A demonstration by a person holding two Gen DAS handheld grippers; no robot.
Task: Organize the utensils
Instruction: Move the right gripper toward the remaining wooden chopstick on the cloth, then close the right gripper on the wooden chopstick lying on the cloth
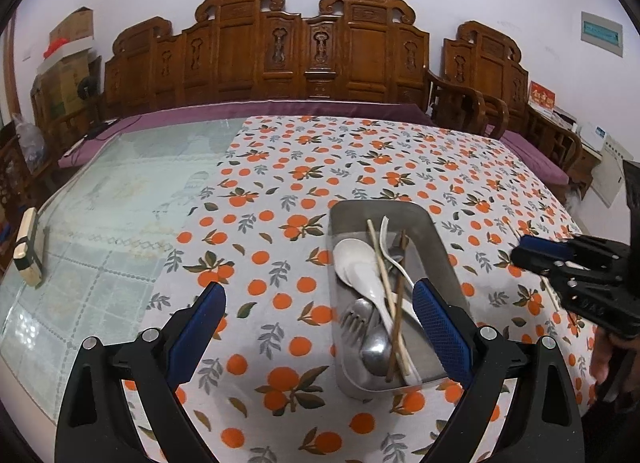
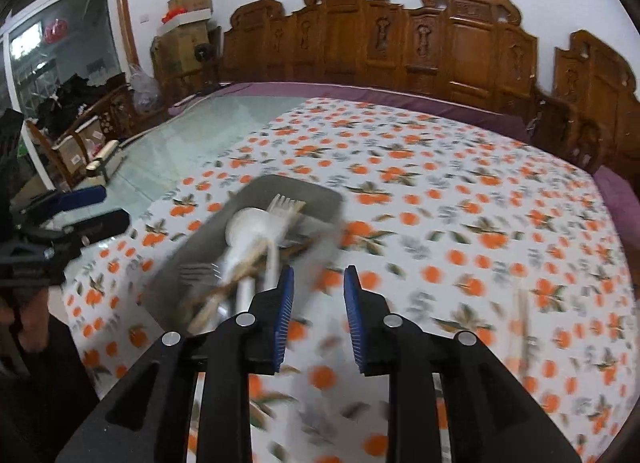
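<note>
A steel tray [image 1: 430, 235] sits on the orange-print tablecloth and holds a white spoon [image 1: 356, 263], a metal fork [image 1: 354, 321], a white fork and chopsticks [image 1: 382, 263]. My left gripper [image 1: 320, 299] is open and empty, its right finger over the tray's near right edge. My right gripper [image 2: 318, 283] is open and empty, just right of the tray [image 2: 308, 193]; it shows in the left wrist view [image 1: 532, 253] at the far right. One chopstick [image 2: 524, 327] lies on the cloth to its right, blurred.
The cloth [image 1: 320, 167] covers the right part of a glass-topped table [image 1: 120, 191]. A small wooden block [image 1: 28, 251] sits at the table's left edge. A carved wooden bench [image 1: 304, 59] with a purple cushion runs behind the table.
</note>
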